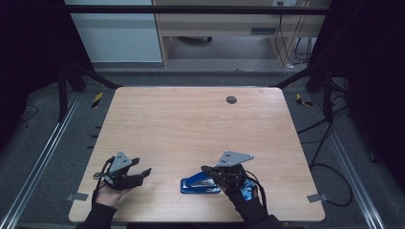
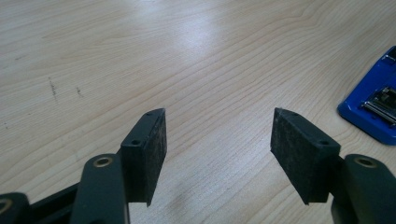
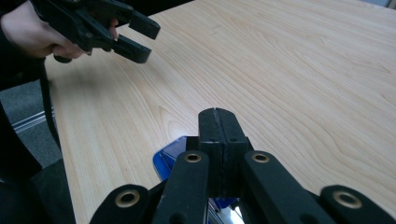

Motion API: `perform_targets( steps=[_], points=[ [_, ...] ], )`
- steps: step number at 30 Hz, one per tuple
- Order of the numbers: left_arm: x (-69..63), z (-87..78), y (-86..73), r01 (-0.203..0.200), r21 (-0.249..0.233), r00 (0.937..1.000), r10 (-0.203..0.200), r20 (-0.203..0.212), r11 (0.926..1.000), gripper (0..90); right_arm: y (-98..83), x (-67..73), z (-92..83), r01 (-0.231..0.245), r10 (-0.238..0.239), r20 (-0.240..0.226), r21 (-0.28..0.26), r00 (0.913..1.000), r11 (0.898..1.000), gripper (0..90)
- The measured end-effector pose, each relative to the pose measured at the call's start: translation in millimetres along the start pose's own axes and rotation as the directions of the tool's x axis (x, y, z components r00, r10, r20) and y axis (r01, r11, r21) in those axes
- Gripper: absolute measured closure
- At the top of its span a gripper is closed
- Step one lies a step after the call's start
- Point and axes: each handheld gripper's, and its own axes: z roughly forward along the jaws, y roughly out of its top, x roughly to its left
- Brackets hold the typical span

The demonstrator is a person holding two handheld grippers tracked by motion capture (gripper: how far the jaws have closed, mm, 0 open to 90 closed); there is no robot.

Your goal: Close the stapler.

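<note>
Over at the near left corner of the wooden counter, the left gripper is hovering in the person's left hand, its 2 black jaws standing well apart with nothing but bare wood between them. From that gripper's own camera, the pads are pointing out across the pale grain, and a corner of the blue stapler is peeking in at the far right edge, well apart from them. Moving rightward along the near edge, the blue stapler is lying flat on the counter, its metal top showing. The right gripper is sitting directly above it, jaws pressed tightly together with nothing between them, tips pointing left. In the right gripper view, the closed jaws are meeting in 1 seam, and the stapler's blue body is showing just beneath them; whether they are touching it I cannot tell. Far back on the counter, a small dark round grommet is sitting.
</note>
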Motion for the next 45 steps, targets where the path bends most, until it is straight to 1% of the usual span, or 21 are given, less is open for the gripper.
perform_targets(
  steps=[3, 14, 19, 25, 28, 32, 36, 41, 45],
  points=[
    [-0.3, -0.5, 0.0, 0.0, -0.001, 1.0, 0.0, 0.0, 1.0, 36.0, -3.9, -3.3, -1.6, -0.009, 0.009, 0.009, 0.013, 0.9999, 1.0, 90.0],
    [-0.5, -0.3, -0.8, 0.0, 0.001, 1.0, 0.0, 0.004, 1.0, 36.1, -16.2, -8.7, -5.4, -0.03, 0.03, 0.01, 0.037, 0.9995, 0.999, 90.0],
    [0.0, -0.1, -1.0, 0.001, 0.002, 1.0, -0.001, 0.005, 1.0, 36.1, -22.4, -11.9, -6.2, -0.047, 0.046, 0.014, 0.053, 0.9988, 0.998, 90.0],
    [-0.8, 0.2, -1.1, -0.004, 0.005, 1.0, 0.004, 0.004, 1.0, 36.1, -28.7, -14.2, -2.1, -0.046, 0.044, 0.026, 0.096, 0.9987, 0.994, 90.0],
    [-0.9, 0.5, -1.2, -0.005, 0.008, 1.0, 0.005, 0.004, 1.0, 36.1, -29.9, -14.6, -1.3, -0.051, 0.05, 0.019, 0.095, 0.9986, 0.994, 90.0],
    [-1.2, 0.6, -1.4, -0.007, 0.009, 1.0, 0.006, 0.005, 0.9999, 36.1, -32.2, -14.2, -0.2, -0.057, 0.058, -0.006, 0.089, 0.9983, 0.994, 90.0],
    [-1.7, 0.6, -1.4, -0.008, 0.01, 1.0, 0.008, 0.005, 0.9999, 36.1, -35.2, -13.3, 1.3, -0.053, 0.052, 0.012, 0.104, 0.9986, 0.993, 90.0],
    [-1.8, 1.4, -1.8, -0.01, 0.016, 0.9999, 0.01, 0.008, 0.9998, 36.1, -37.6, -15.1, 1.9, -0.068, 0.067, 0.007, 0.1, 0.9977, 0.993, 90.0],
    [-2.3, 1.8, -2.0, -0.01, 0.017, 0.9999, 0.009, 0.01, 0.9998, 36.1, -38.3, -15.0, 1.7, -0.061, 0.061, 0.007, 0.097, 0.9981, 0.993, 90.0]
  ],
)
